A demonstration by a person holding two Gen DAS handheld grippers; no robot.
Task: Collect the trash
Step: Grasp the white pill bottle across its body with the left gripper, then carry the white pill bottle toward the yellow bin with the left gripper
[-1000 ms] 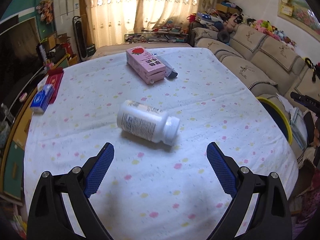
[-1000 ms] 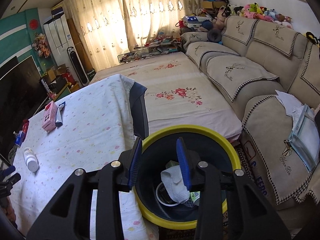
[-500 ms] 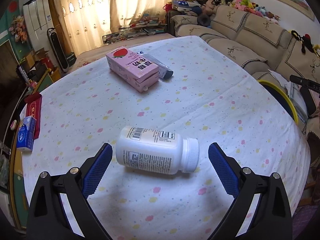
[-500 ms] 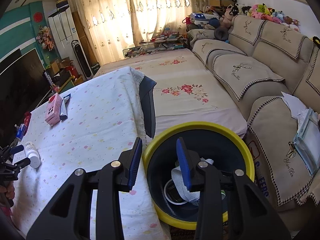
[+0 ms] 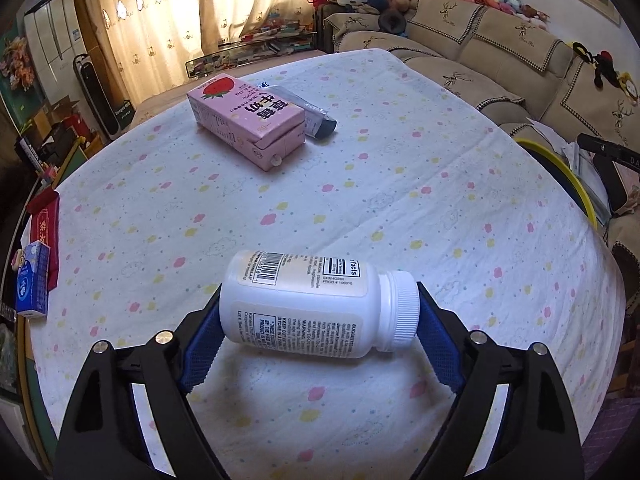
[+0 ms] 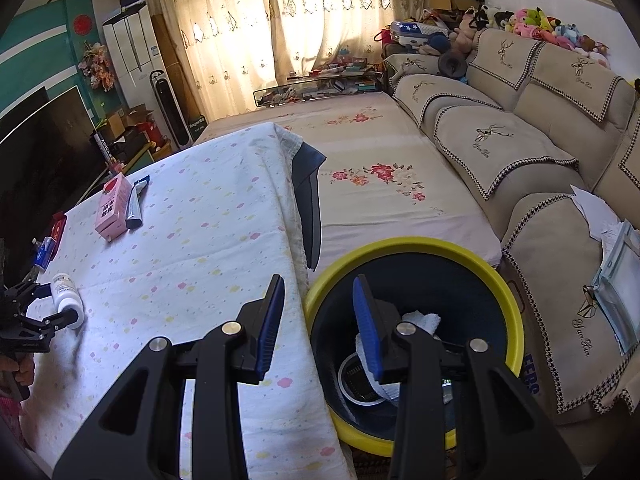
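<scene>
The step in hand is the pick-up of the white plastic pill bottle with a ribbed screw cap (image 5: pixel 316 312), which lies on its side on the desk covered with a white cloth with small pastel flowers (image 5: pixel 400 200), in the lower middle of the left wrist view. The left gripper (image 5: pixel 320 320) has just been closing its jaws, and the bottle is between them lengthwise: one blue pad meets the bottom of the bottle and the other meets the cap, so I judge it is grasping the bottle, though the grip looks fresh and perhaps not yet firm. The right gripper (image 6: pixel 318 320) holds nothing; its jaws stand partly apart, at the lower centre of the right wrist view, over the edge of the desk and the round dark bin with a yellow rim (image 6: pixel 516 312), where some white crumpled trash already lies. The next move calls for lifting the bottle and carrying it to this bin, which shows at the right edge of the left wrist view. The end-to-end grip on a smooth bottle could slip, so the squeeze should be sure first. A pink strawberry milk carton (image 5: pixel 248 120) and a grey flattened tube (image 5: pixel 312 116) touching it wait in the upper part of the frame, probably for later.
</scene>
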